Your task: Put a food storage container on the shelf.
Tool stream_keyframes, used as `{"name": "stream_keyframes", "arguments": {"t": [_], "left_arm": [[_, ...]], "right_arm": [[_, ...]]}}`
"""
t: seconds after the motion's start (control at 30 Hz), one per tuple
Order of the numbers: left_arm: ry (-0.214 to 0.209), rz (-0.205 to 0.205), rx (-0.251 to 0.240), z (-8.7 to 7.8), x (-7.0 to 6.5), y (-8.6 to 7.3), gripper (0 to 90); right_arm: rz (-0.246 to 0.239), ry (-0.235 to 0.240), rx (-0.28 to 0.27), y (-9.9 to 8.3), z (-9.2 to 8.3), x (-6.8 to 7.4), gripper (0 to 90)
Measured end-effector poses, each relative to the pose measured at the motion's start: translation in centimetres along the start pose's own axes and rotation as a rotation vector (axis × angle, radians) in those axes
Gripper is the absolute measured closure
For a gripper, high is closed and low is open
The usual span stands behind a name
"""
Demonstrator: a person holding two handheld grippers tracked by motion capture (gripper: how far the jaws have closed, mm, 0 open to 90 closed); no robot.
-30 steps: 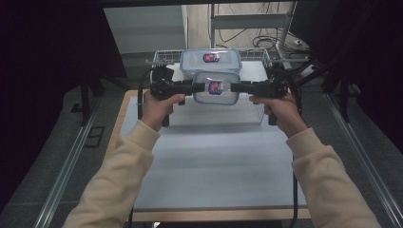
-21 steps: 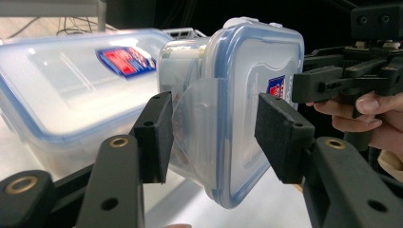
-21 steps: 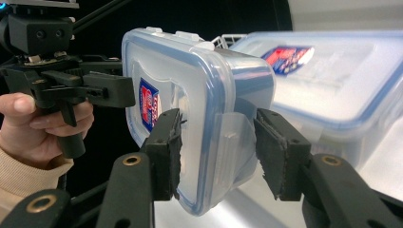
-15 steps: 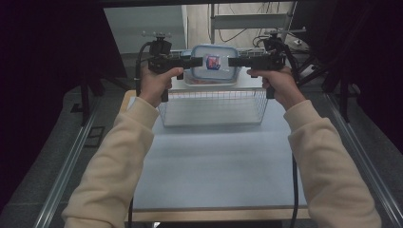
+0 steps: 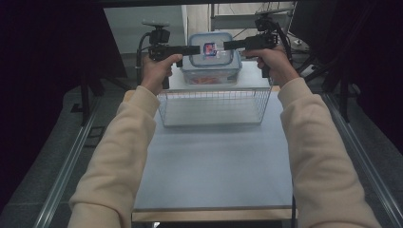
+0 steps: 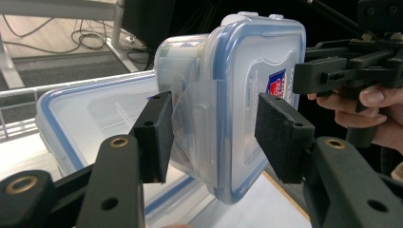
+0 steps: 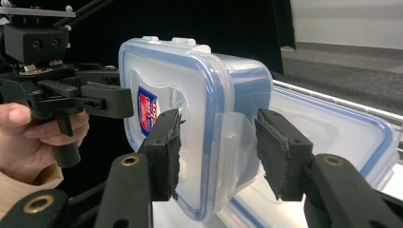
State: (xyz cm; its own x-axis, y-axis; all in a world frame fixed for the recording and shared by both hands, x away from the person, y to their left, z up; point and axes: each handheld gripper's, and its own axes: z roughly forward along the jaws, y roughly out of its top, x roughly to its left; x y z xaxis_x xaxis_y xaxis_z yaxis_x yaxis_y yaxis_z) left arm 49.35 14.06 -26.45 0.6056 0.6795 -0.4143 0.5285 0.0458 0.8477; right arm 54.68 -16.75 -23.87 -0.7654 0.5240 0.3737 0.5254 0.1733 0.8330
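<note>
We work over the table (image 5: 214, 166), with the wire basket (image 5: 214, 107) at its middle and a large lidded box (image 5: 209, 78) on the far side behind it. Above that box we carry the small box (image 5: 210, 50) between both grippers, well up in the air. The left gripper (image 5: 192, 49) clamps its left side clip, the right gripper (image 5: 231, 45) its right side clip; in each gripper view the pads press on either side of a clip flap, so both hold firm.

To do this carry well, we should keep both hands level and moving together, since the grip sits only on the thin clips; any twist or spreading apart could let a clip pop or the box slip. We would lower it squarely onto the large box's lid (image 6: 90, 114) before easing off.

Compared with a second ago, the small box has left the spot just over the basket and gone up and farther away, both hands with it; the basket has stayed put.
</note>
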Motion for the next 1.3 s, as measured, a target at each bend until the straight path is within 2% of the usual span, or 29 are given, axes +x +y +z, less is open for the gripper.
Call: {"name": "stream_keyframes", "arguments": {"t": [0.1, 0.17, 0.27, 0.4, 0.5, 0.53, 0.6, 0.73, 0.8, 0.93, 1.03, 1.1, 1.2, 1.3], "left_arm": [[0.008, -0.012, 0.015, 0.6, 0.5, -0.1, 48.5], [0.000, -0.028, 0.007, 0.7, 0.7, 0.0, 48.6], [-0.011, -0.059, 0.006, 0.9, 0.9, 0.2, 49.1], [-0.009, -0.095, 0.000, 1.4, 1.4, 0.4, 47.0], [-0.021, -0.125, 0.015, 1.8, 2.1, 0.5, 44.0], [-0.027, -0.147, 0.013, 2.0, 2.3, 0.6, 43.0], [-0.034, -0.165, 0.012, 2.2, 2.6, 0.6, 42.3], [-0.024, -0.182, 0.021, 2.8, 2.9, 0.6, 34.8], [-0.045, -0.198, 0.028, 3.0, 3.1, 0.4, 28.7], [-0.038, -0.191, 0.018, 2.8, 3.1, 0.1, 26.0], [-0.025, -0.185, -0.004, 2.2, 3.0, 0.1, 22.7], [-0.013, -0.165, -0.012, 1.6, 2.9, 0.1, 22.1], [0.011, -0.125, -0.024, 0.6, 2.4, -0.2, 24.6], [0.025, -0.108, -0.042, -0.3, 1.9, -0.7, 33.0]], "right_arm": [[0.033, 0.005, 0.008, -0.4, 0.6, -1.0, 51.5], [0.062, 0.018, -0.008, -0.6, 0.8, -1.5, 51.6], [0.077, 0.030, -0.022, -0.7, 0.8, -2.0, 50.8], [0.073, 0.014, -0.024, -0.7, 1.1, -2.0, 49.0], [0.088, 0.008, -0.022, -0.8, 1.4, -2.2, 46.4], [0.091, 0.006, -0.020, -0.8, 1.6, -2.3, 45.1], [0.114, 0.009, -0.027, -0.9, 1.7, -2.5, 44.6], [0.146, 0.000, -0.051, -1.1, 2.0, -2.8, 41.4], [0.155, -0.009, -0.067, -1.3, 1.9, -3.0, 40.6], [0.183, -0.027, -0.098, -1.8, 1.7, -3.4, 36.5], [0.181, -0.035, -0.114, -2.0, 1.0, -3.6, 36.5], [0.171, -0.040, -0.123, -2.2, 0.6, -3.6, 36.5], [0.165, -0.043, -0.139, -2.5, -0.5, -3.5, 37.1], [0.152, -0.059, -0.142, -2.8, -1.4, -3.3, 38.4]]}}
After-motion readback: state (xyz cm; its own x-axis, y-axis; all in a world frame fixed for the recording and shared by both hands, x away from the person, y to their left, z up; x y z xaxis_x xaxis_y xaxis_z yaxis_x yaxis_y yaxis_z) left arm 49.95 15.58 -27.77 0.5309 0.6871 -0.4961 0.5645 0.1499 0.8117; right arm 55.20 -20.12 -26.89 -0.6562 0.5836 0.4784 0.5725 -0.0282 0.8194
